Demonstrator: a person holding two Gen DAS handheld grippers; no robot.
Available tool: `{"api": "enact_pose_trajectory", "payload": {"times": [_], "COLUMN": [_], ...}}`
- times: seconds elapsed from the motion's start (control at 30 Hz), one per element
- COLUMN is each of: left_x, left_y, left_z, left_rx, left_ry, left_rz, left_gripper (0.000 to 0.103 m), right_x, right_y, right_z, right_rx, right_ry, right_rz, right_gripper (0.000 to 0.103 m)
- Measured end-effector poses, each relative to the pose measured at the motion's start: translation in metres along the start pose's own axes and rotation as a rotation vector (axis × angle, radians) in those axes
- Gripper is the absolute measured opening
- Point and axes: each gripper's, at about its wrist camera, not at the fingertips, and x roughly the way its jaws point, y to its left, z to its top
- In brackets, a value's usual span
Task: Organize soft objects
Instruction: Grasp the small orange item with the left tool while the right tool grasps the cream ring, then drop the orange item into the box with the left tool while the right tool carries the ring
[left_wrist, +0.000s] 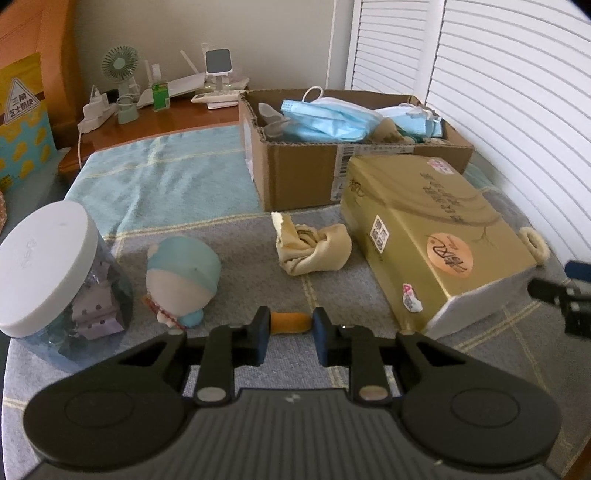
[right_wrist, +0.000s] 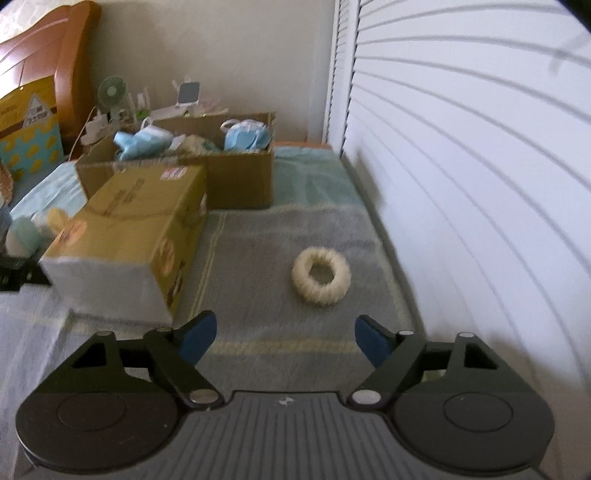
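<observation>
In your left wrist view, your left gripper (left_wrist: 290, 326) is clenched on a small orange piece (left_wrist: 290, 322), low over the grey towel (left_wrist: 240, 236). A capped jar (left_wrist: 55, 280) and a plush doll (left_wrist: 181, 275) stand close on its left; the gold box (left_wrist: 432, 236) lies close on its right, its near corner just beside your pads. Ahead, a crumpled beige cloth (left_wrist: 312, 249) lies on the towel, with open room between it and the doll. Behind it stands the cardboard box (left_wrist: 306, 173), holding blue masks (left_wrist: 328, 118). In your right wrist view, your right gripper (right_wrist: 284, 338) is released, nothing between its fingers. A cream ring (right_wrist: 320, 276) lies ahead on bare towel, well apart from the gold box (right_wrist: 125, 236) on the left. The shutter wall (right_wrist: 461, 166) bounds the towel's right edge, near the ring. The cardboard box (right_wrist: 236, 177) sits farther back.
</observation>
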Motion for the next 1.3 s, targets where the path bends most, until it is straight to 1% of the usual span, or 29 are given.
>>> {"api": "enact_pose_trajectory", "payload": {"times": [0.13, 0.2, 0.37, 0.43, 0.47, 0.53, 0.63, 0.73, 0.8, 1.1, 1.3], "left_x": [0.000, 0.000, 0.000, 0.000, 0.000, -0.001, -0.005, -0.013, -0.019, -0.046, -0.061], "left_y": [0.000, 0.001, 0.003, 0.003, 0.004, 0.004, 0.005, 0.005, 0.008, 0.012, 0.010], "left_z": [0.000, 0.000, 0.001, 0.001, 0.001, 0.002, 0.003, 0.004, 0.005, 0.010, 0.026], "left_rx": [0.003, 0.002, 0.008, 0.010, 0.010, 0.017, 0.031, 0.057, 0.064, 0.139, 0.199], "left_ry": [0.000, 0.000, 0.004, 0.005, 0.006, 0.004, 0.000, -0.010, -0.010, -0.017, -0.055], "left_rz": [-0.008, -0.013, -0.020, -0.027, -0.028, -0.032, -0.042, -0.046, -0.064, -0.125, -0.146], "left_gripper": [0.023, 0.023, 0.023, 0.023, 0.023, 0.023, 0.023, 0.023, 0.023, 0.023, 0.023], "right_x": [0.013, 0.021, 0.034, 0.037, 0.037, 0.036, 0.032, 0.023, 0.017, -0.020, -0.035], "right_y": [-0.004, -0.008, -0.015, -0.016, -0.017, -0.017, -0.016, -0.016, -0.016, -0.003, 0.009], "right_z": [0.011, 0.016, 0.022, 0.022, 0.022, 0.022, 0.022, 0.025, 0.027, 0.044, 0.055], "right_rx": [0.018, 0.038, 0.056, 0.060, 0.065, 0.070, 0.062, 0.064, 0.059, 0.019, -0.021], "right_ry": [0.002, 0.005, 0.020, 0.026, 0.032, 0.030, 0.030, 0.014, 0.007, -0.052, -0.082], "right_rz": [-0.031, -0.041, -0.050, -0.046, -0.044, -0.049, -0.059, -0.050, -0.049, 0.013, 0.065], "right_gripper": [0.072, 0.065, 0.056, 0.045, 0.044, 0.035, 0.034, 0.034, 0.034, 0.034, 0.034]}}
